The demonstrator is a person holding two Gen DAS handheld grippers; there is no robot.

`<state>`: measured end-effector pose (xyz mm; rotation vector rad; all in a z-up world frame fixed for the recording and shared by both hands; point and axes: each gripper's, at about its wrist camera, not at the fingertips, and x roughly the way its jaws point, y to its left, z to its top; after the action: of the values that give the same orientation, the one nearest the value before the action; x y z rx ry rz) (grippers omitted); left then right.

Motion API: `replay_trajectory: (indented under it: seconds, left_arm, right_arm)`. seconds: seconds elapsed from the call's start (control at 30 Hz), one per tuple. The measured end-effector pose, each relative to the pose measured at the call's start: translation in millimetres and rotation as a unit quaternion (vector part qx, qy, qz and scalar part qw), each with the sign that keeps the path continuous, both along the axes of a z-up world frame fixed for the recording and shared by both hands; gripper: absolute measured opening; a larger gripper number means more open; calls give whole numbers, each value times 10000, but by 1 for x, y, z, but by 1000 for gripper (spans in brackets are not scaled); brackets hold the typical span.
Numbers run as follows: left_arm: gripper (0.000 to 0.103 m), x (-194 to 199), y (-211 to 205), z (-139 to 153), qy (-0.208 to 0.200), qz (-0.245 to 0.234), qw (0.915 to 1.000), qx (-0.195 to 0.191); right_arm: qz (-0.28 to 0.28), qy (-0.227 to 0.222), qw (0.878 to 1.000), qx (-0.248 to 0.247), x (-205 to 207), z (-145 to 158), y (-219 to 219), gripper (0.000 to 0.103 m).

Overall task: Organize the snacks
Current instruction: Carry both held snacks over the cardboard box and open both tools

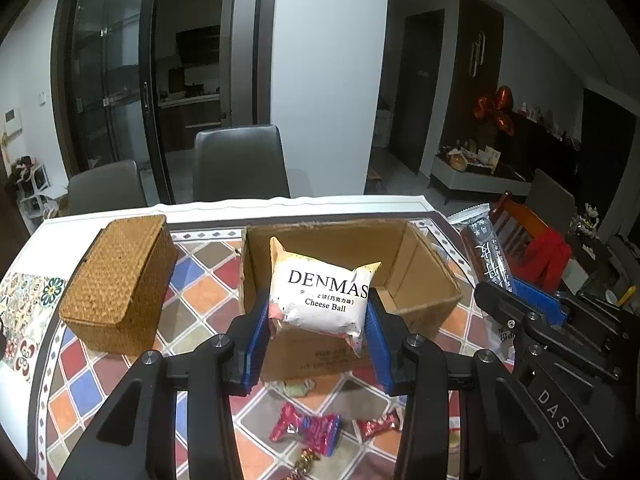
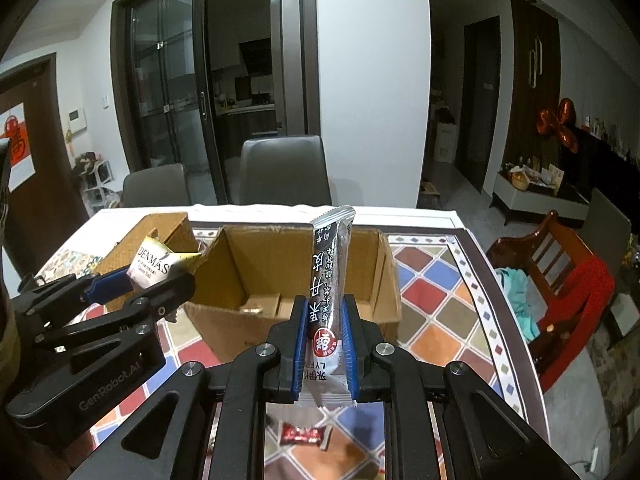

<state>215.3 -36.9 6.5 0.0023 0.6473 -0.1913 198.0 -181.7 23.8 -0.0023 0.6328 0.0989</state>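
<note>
At the far left of the tiled table [image 1: 120, 364] sits a woven lidded basket [image 1: 120, 284], its long side running away from the camera. Just right of it stands an open cardboard box [image 1: 424, 256] with small tan packets on its floor. The left gripper [image 1: 318, 320] clamps a white Cheese Ball pouch [image 1: 324, 296] between its blue pads [image 1: 258, 332], held off the table in front of and above the box's near wall; the pouch lies broadside, its printed face to the camera and its top edge tilted toward the box. Loose red-wrapped candies [image 1: 308, 426] lie on the table below. Further right, the right gripper [image 2: 322, 344] is closed on a dark stick-shaped snack bar [image 2: 328, 280], whose long axis stands nearly upright, the crimped top end pointing up over the box and the bottom end hanging below the pads.
</note>
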Motion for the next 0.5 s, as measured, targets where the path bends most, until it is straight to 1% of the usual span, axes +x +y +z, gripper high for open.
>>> replay_trajectory:
  seconds: [0.23,0.5]
  left_arm:
    - [44,21,2,1,-88,69,9999,-9]
    - [44,44,4,-5,-164,144,9998,-6]
  right_arm:
    - [-34,-90,10000,26,21,3,0,17]
    - [-68,-188,9998,10,42,6,-2,17]
